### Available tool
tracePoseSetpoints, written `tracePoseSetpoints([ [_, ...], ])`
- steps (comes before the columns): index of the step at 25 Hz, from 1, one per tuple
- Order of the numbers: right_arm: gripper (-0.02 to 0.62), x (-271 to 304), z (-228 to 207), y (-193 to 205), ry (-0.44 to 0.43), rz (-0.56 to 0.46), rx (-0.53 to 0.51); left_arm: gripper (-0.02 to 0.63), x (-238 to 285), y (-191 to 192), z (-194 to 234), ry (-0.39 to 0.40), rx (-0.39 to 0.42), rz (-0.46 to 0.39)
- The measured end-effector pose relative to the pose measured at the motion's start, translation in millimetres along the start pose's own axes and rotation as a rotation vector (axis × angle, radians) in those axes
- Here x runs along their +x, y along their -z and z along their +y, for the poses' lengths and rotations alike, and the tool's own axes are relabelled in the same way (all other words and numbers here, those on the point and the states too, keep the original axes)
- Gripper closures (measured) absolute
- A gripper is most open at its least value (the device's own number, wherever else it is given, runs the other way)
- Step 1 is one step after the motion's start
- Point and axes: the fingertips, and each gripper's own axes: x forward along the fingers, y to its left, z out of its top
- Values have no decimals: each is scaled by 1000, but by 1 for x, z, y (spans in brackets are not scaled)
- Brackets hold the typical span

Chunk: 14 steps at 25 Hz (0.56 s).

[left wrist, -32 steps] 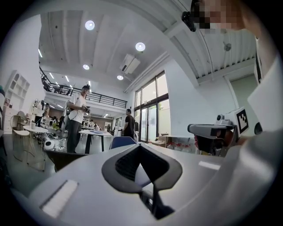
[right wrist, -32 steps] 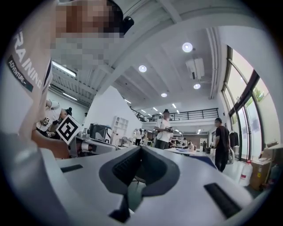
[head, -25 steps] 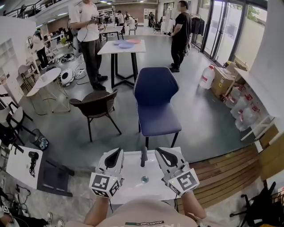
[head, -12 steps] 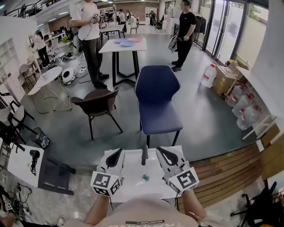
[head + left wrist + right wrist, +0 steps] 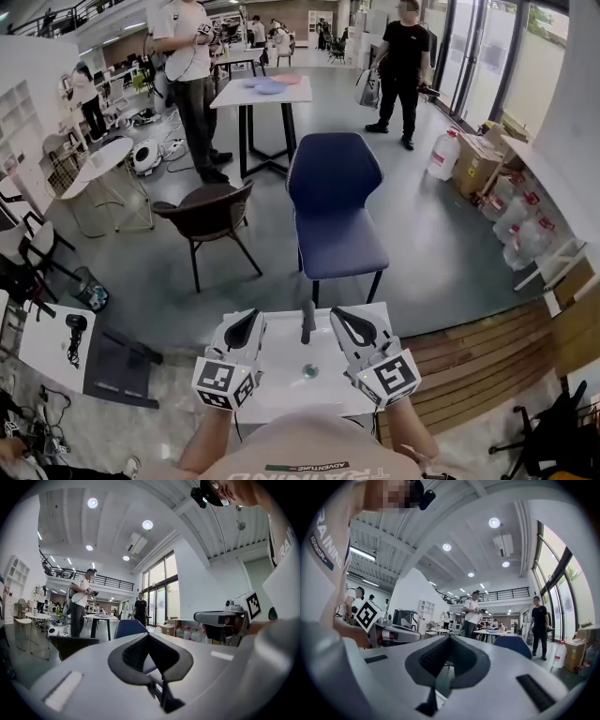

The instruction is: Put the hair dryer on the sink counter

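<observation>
Risk I see: left gripper (image 5: pixel 246 325) and right gripper (image 5: pixel 349 324) hover pinched together, empty, over the sink counter (image 5: pixel 281 380) while the hair dryer (image 5: pixel 74 324) lies far left on a white table (image 5: pixel 39 354), its cord (image 5: pixel 69 354) liable to snag.

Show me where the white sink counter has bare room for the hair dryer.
Free: the middle strip of the white sink counter, between the left hand-held gripper and the right hand-held gripper, from the dark faucet past the round drain to the near edge. Crowded: both sides, covered by the grippers.
</observation>
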Motion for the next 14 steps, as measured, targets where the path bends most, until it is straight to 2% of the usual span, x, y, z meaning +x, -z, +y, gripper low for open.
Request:
tracePoseSetpoints([
  [14,592,-8,-6,9,11,10,2,600,6,3,-6,14,6,7],
])
